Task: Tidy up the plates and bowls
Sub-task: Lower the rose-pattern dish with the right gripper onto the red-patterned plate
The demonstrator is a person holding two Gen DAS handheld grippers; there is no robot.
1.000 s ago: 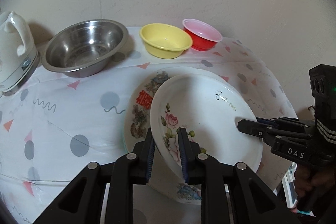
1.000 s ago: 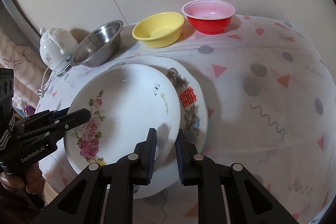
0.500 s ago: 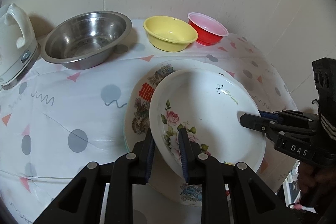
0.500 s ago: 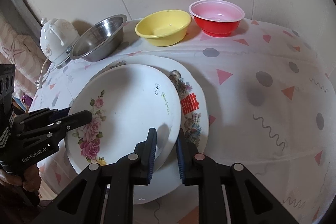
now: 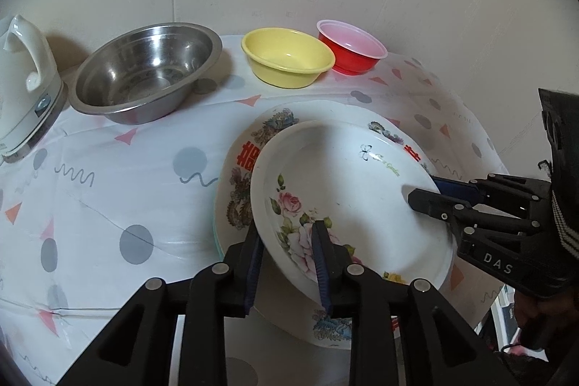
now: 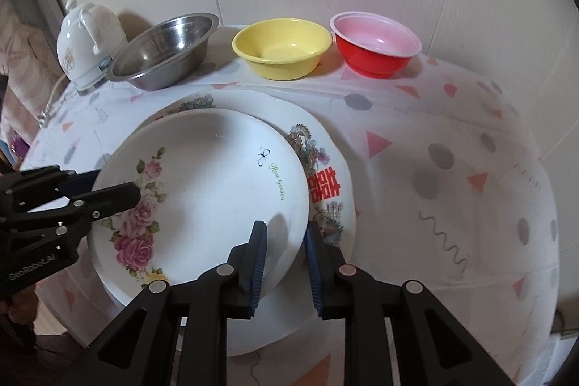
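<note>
Straddling the near rim of the rose plate (image 5: 347, 194), the left gripper (image 5: 287, 261) has one blue pad under the rim and one on the painted roses, clamped on it. This plate sits tilted on a larger dragon-patterned plate (image 5: 240, 183) lying on the patterned tablecloth (image 5: 108, 190). Behind stand a steel bowl (image 5: 144, 71), a yellow bowl (image 5: 287, 56) and a red bowl (image 5: 353, 47), with a white kettle (image 5: 25, 85) at far left.

From the right wrist view, the right gripper (image 6: 286, 259) brackets the opposite rim of the rose plate (image 6: 213, 190); its pads look a little apart from the rim, so whether it grips is unclear. The left gripper (image 6: 108, 187) pinches the plate's far edge.
</note>
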